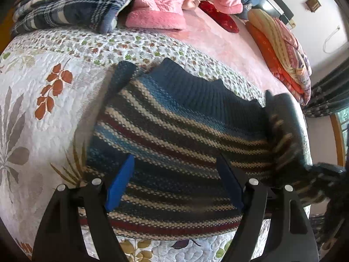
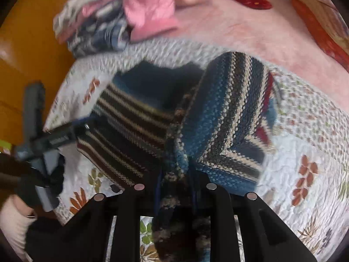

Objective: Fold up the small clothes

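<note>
Striped knit in blue, beige, dark grey and maroon, a small sweater (image 1: 174, 131), lying on a white quilted bedspread (image 1: 43, 109) printed with leaves, on the bed. Showing a dark ribbed collar at its far edge in the left wrist view. Lying folded over on 1 side in the right wrist view (image 2: 229, 120), with 1 striped flap turned across the body so its stripes are running at an angle to the rest.

Hovering over the near part of the sweater, the left gripper (image 1: 174, 185), with its 2 blue fingers (image 1: 120, 183) spread wide apart and nothing held between them. Not possible to tell whether the tips are touching the knit.

Pinching a bunched fold of the sweater, the right gripper (image 2: 175, 187), with its fingers drawn nearly together on the cloth and a dark woolly wad hanging down between the black arms. Appearing blurred at the right edge of the left wrist view, with striped knit rising toward it.

Showing at the left of the right wrist view, the grey and black body of the left gripper, gripped by a gloved hand (image 2: 50, 179).

Lying heaped at the far side of the bed, a navy plaid blanket (image 1: 72, 4) and a pink fleece garment (image 1: 159, 2). Resting just beyond them, a red cushion (image 1: 218, 16) and a stack of folded orange and striped bedding (image 1: 281, 52) near the wall.
</note>
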Action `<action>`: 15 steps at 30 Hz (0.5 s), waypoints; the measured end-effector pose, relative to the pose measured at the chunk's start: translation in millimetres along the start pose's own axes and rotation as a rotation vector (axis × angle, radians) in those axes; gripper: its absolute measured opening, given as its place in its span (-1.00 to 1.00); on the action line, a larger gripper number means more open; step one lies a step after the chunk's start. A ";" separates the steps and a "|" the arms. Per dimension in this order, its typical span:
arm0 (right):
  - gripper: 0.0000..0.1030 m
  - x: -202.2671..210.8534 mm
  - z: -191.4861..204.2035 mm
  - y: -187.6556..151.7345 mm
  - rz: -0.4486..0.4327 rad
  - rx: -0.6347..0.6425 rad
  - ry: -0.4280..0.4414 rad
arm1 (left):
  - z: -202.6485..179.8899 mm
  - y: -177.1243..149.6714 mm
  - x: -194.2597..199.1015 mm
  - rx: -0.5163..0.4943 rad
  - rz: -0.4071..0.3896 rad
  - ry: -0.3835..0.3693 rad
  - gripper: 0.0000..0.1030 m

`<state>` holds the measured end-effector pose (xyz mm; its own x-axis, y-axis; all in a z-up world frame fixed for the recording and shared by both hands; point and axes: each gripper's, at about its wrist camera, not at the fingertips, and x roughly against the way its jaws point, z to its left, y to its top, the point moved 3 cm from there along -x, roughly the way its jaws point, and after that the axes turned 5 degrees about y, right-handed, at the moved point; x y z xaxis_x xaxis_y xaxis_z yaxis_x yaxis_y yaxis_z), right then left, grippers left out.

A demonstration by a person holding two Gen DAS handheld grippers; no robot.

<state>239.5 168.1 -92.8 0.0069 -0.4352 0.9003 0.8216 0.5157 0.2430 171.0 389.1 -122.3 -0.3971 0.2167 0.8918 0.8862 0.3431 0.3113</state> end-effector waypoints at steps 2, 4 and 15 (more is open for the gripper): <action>-0.60 -20.1 8.8 -1.8 0.033 0.007 0.002 | 3.0 2.4 2.1 0.012 -0.004 -0.006 0.50; -0.61 -35.3 15.0 -5.0 0.054 0.011 0.001 | 3.8 4.2 3.3 0.021 -0.004 -0.016 0.50; -0.58 -62.2 12.3 -16.0 0.065 -0.067 0.111 | -15.6 2.8 1.4 -0.016 0.015 -0.073 0.50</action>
<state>218.9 196.0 -148.2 0.1217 -0.4834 0.8669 0.8537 0.4965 0.1570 176.7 376.1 -115.1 -0.3992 0.2877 0.8706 0.8958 0.3248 0.3034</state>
